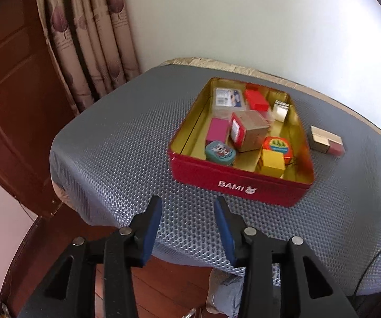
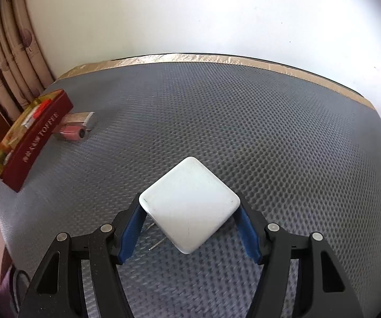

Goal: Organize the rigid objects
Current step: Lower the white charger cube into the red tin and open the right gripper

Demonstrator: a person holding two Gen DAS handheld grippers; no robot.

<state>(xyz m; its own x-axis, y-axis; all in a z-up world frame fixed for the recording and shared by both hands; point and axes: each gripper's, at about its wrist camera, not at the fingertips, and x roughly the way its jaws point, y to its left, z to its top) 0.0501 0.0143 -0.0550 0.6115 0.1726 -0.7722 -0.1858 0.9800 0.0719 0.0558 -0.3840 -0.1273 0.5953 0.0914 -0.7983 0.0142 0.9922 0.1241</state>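
Step in hand: we judge this to be the carry stage, with one piece picked up and the red tin (image 1: 239, 182) waiting to receive it.
Right gripper (image 2: 190, 212): pinching a white square block (image 2: 190, 204) by two opposite corners, so it sits diamond-wise between the blue pads; it looks lifted just clear of the grey mat (image 2: 243, 122) on the desk.
Left gripper (image 1: 187, 228): spread apart with nothing between its pads, hanging over the near edge of the desk, short of the tin.
Tin contents: several small boxes lie inside, among them a yellow box (image 1: 272, 163) and a round blue tin (image 1: 220, 153).
Left out: a gold and pink piece (image 1: 325, 140) lies on the mat just beside the tin's right wall.
Next move, as we judge it: swing the white block left over the tin, find a bare patch of gold floor, lower, then release; the corner grip could let it twist.
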